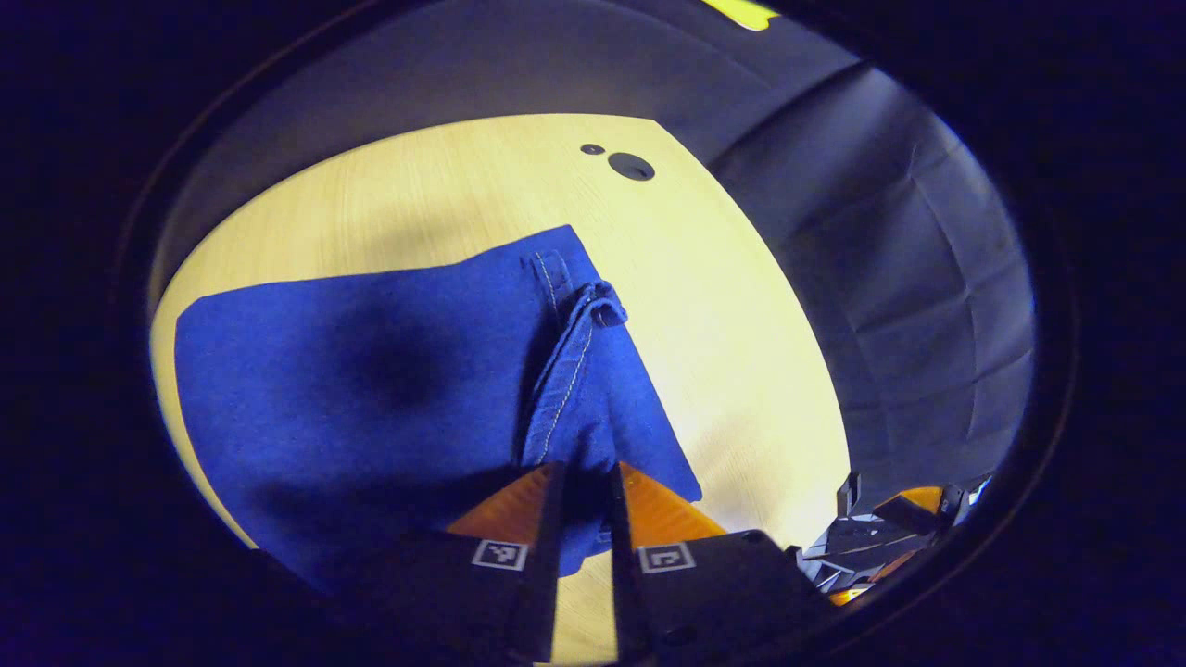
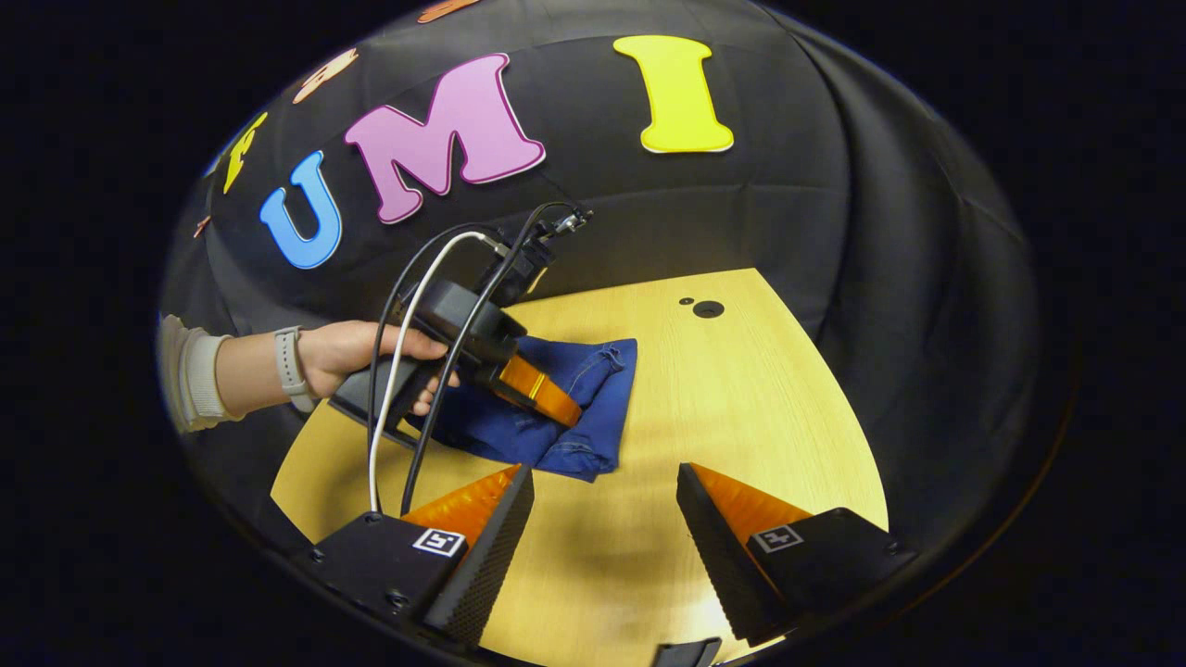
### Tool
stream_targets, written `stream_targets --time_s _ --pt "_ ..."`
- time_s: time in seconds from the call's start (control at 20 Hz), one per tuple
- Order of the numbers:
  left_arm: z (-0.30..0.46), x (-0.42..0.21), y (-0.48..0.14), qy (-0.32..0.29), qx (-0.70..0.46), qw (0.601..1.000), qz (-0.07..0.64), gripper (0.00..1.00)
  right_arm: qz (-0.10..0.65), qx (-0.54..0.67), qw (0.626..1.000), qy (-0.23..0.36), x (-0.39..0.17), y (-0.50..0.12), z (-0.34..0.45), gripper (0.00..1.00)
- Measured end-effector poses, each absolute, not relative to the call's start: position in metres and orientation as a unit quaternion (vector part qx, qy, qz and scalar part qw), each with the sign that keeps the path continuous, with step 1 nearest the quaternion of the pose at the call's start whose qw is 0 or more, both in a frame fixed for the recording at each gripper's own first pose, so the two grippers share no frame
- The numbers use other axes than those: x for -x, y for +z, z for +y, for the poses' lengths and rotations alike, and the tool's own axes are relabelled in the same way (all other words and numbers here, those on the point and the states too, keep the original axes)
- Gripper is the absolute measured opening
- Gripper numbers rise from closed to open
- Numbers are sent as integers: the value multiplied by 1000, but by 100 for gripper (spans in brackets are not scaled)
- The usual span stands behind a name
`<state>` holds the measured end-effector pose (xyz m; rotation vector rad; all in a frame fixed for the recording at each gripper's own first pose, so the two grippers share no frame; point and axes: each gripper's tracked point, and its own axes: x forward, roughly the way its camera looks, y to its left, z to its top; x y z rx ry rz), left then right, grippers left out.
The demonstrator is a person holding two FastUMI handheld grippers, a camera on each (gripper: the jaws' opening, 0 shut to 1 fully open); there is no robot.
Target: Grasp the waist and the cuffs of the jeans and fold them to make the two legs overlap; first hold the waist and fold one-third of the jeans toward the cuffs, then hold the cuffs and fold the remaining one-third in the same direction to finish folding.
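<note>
Gripping: my left gripper (image 1: 586, 482) has its fingers drawn close on a fold of the jeans (image 1: 371, 389); denim sits in the narrow gap between them, both pads pressing it.
Jeans: blue, folded flat on the table (image 1: 741, 371), spreading ahead and to the left of my left tool, with a stitched seam (image 1: 565, 371) running straight out from the fingertips.
Right gripper (image 2: 604, 486): jaws spread wide, nothing between them, bare wood under the gap.
Seen from the right tool: the jeans lie ahead and slightly left of it, well apart from its tips; a hand (image 2: 357, 357) with a wrist band (image 2: 289, 366) holds the left gripper down on the cloth, cables (image 2: 408, 371) trailing from it.
Table holes (image 2: 708, 308): beyond the jeans, ahead of the right tool.
</note>
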<state>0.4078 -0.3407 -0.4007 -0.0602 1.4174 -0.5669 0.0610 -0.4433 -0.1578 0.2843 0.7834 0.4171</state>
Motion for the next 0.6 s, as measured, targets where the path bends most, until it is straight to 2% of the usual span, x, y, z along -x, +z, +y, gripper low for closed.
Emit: stream_targets --time_s 0.1,0.2,0.35,0.45,0.6 --pt "-355 -412 -371 -261 85 744 608 100 372 -131 895 207 -66 -156 -446 96" --pt "-354 -415 -335 -259 141 780 551 97 356 -127 901 213 -69 -144 -446 96" --pt "-314 -408 -278 -252 162 836 460 97 324 -126 913 215 -68 -115 -446 96" --pt "-285 -390 -242 -242 141 869 407 97 293 -114 924 215 -65 -88 -445 96" --pt "-225 -343 -196 -197 78 921 328 98 245 -94 939 222 -49 -33 -437 95"
